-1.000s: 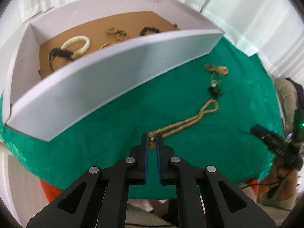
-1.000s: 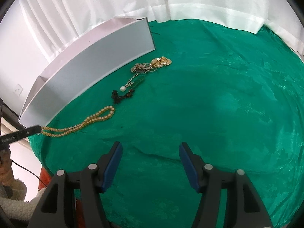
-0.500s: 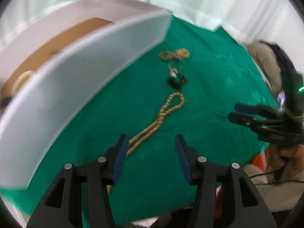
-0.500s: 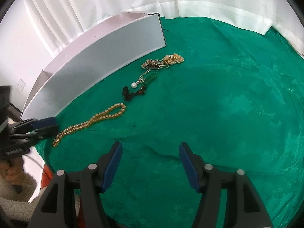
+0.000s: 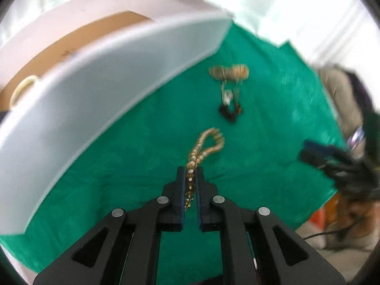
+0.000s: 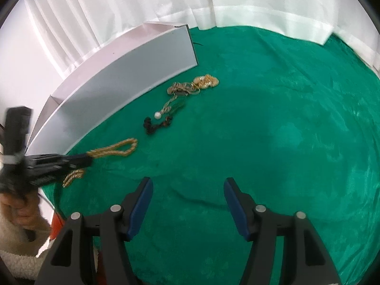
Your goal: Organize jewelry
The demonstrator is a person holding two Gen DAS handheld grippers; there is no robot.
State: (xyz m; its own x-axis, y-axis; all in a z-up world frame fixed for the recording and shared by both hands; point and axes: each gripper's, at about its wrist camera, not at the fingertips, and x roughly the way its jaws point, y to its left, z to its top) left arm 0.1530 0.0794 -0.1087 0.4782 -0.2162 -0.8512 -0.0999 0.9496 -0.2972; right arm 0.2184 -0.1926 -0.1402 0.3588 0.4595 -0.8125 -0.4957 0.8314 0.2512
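My left gripper is shut on the middle of a gold bead necklace that lies on the green cloth; its loop end stretches ahead of the fingers. In the right wrist view the left gripper pinches the same necklace, with a short tail hanging behind. My right gripper is open and empty above bare cloth. A white box with a brown floor holds a cream bangle. A black bead piece and a gold tangle lie by the box.
The green cloth covers the table, with white curtains behind. The box wall stands close to the left of the jewelry. The table's front-left edge is just under the left gripper. A person's clothing shows at right.
My left gripper was open half a second ago; it has moved forward along the gold bead necklace and shut on its middle. The right gripper has stayed open and nearly still.
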